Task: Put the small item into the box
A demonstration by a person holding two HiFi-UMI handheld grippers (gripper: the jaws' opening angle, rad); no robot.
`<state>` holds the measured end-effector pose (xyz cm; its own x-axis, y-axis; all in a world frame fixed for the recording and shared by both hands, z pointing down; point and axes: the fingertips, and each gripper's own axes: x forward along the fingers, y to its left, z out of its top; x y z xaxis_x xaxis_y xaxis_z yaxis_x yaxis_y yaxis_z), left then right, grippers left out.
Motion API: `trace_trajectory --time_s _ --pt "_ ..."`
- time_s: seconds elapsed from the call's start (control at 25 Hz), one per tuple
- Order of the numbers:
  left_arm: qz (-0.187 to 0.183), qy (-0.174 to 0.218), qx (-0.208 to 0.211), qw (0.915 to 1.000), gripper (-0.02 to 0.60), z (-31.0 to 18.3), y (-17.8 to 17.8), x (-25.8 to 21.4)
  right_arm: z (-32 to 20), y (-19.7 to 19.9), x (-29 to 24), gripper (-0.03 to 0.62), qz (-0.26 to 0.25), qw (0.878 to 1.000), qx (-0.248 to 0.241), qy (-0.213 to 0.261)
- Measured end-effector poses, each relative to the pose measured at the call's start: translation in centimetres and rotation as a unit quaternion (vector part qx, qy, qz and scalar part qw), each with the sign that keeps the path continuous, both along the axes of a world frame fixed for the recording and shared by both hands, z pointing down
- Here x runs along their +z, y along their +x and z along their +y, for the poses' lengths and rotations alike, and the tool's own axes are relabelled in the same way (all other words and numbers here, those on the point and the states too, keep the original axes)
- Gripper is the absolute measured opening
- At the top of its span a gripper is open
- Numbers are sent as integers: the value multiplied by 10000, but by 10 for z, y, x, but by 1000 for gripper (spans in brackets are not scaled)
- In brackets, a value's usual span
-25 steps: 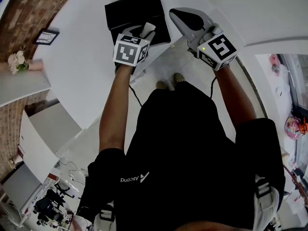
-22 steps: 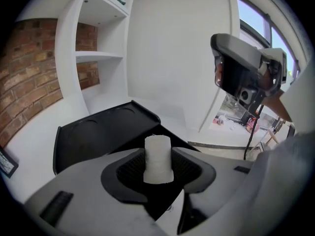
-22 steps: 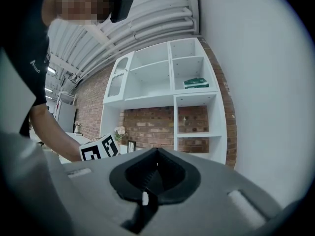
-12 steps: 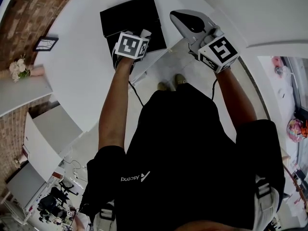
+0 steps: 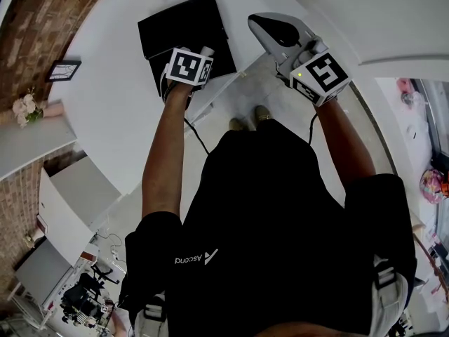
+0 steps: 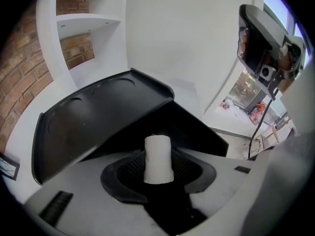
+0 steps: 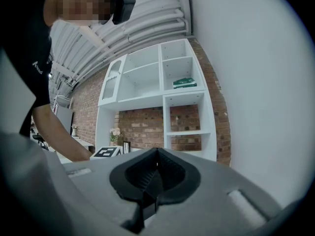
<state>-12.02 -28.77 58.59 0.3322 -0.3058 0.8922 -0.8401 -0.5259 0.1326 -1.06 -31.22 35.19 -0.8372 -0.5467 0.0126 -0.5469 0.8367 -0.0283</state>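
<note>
A small white cylinder (image 6: 158,159) stands upright between the pads of my left gripper (image 6: 158,173), which is shut on it. In the head view the left gripper (image 5: 204,53) hangs at the near right corner of the black box (image 5: 179,27), with the white cylinder (image 5: 208,50) sticking out past its marker cube. In the left gripper view the black box (image 6: 93,119) lies just ahead of the jaws, its dark top showing two round dents. My right gripper (image 5: 263,25) is held up to the right of the box, shut and empty, as the right gripper view (image 7: 156,167) also shows.
The box rests on a white table (image 5: 105,83) whose near edge runs under my left gripper. White shelving against a brick wall (image 7: 162,102) stands behind. A small picture frame (image 5: 63,69) and flowers (image 5: 27,107) sit on a ledge at the left.
My left gripper has tipped forward a little with the cylinder, bringing it closer over the box's near edge. The right gripper has barely moved.
</note>
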Motion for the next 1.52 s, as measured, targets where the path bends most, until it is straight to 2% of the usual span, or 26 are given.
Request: trace_trajectory --time_s 0.32,0.56,0.72,0.92,1.08,1.2,1.36,1.52 --pt "48 99 -32 9999 173 -3 0 0 -1 2 6 2 17 10000 -52 -33" --pt "113 180 -72 9997 211 -1 -2 -6 -2 0 6 2 38 9999 -91 -50" --pt "156 318 -117 9993 215 -1 -6 -15 -1 -5 7 2 46 9999 -123 -53" --pt "316 632 -213 9973 215 -1 -8 -42 0 -11 4 2 31 9998 -181 -8" --pt "615 1110 -294 9915 215 0 -6 -75 3 -16 -2 2 10 9997 -236 56" --pt "1021 1785 -341 9780 215 -2 -3 -111 8 -22 -8 2 -8 9996 -278 93" --pt "1672 2899 -413 9414 208 0 1 -170 16 -29 -19 2 -85 9993 -344 132" --pt "1865 3778 -461 9057 135 12 -2 -214 28 -38 -31 2 -180 9988 -422 197"
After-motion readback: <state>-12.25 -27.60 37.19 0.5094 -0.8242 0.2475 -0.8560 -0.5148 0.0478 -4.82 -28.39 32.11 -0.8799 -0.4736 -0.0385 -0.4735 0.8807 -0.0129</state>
